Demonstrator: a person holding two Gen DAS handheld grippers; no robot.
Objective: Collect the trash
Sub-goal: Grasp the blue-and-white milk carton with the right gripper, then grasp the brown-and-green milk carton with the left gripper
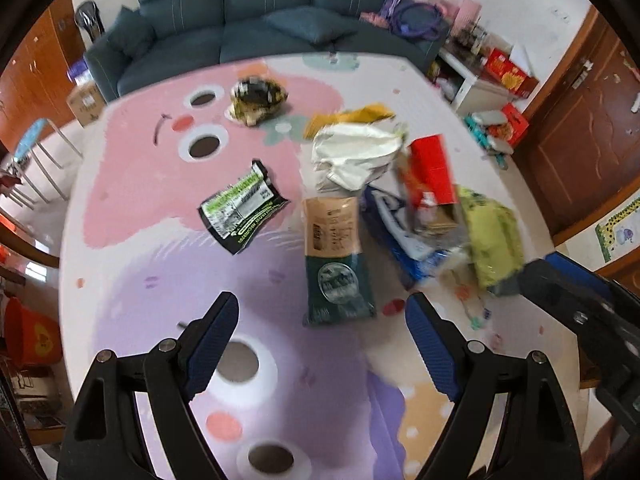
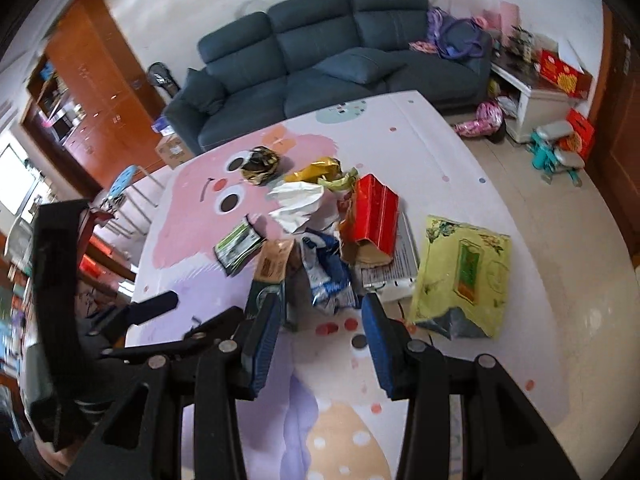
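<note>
Trash lies scattered on a pastel play mat (image 1: 160,272). A tan and green packet (image 1: 336,256) lies just ahead of my open, empty left gripper (image 1: 322,312). A black and green wrapper (image 1: 240,210) lies to its left. A white bag (image 1: 352,156), a red box (image 1: 432,172), a blue and white bag (image 1: 396,228) and a yellow-green bag (image 1: 492,236) pile up to the right. My right gripper (image 2: 320,316) is open and empty, just short of the blue and white bag (image 2: 326,272) and the tan packet (image 2: 272,268). The yellow-green bag (image 2: 464,272) lies to its right.
A crumpled dark wrapper (image 1: 258,98) and a yellow wrapper (image 1: 348,116) lie farther back on the mat. A dark blue sofa (image 1: 256,24) stands behind the mat. A wooden cabinet (image 2: 92,88) is at the left, a white low table (image 2: 532,96) with red boxes at the right.
</note>
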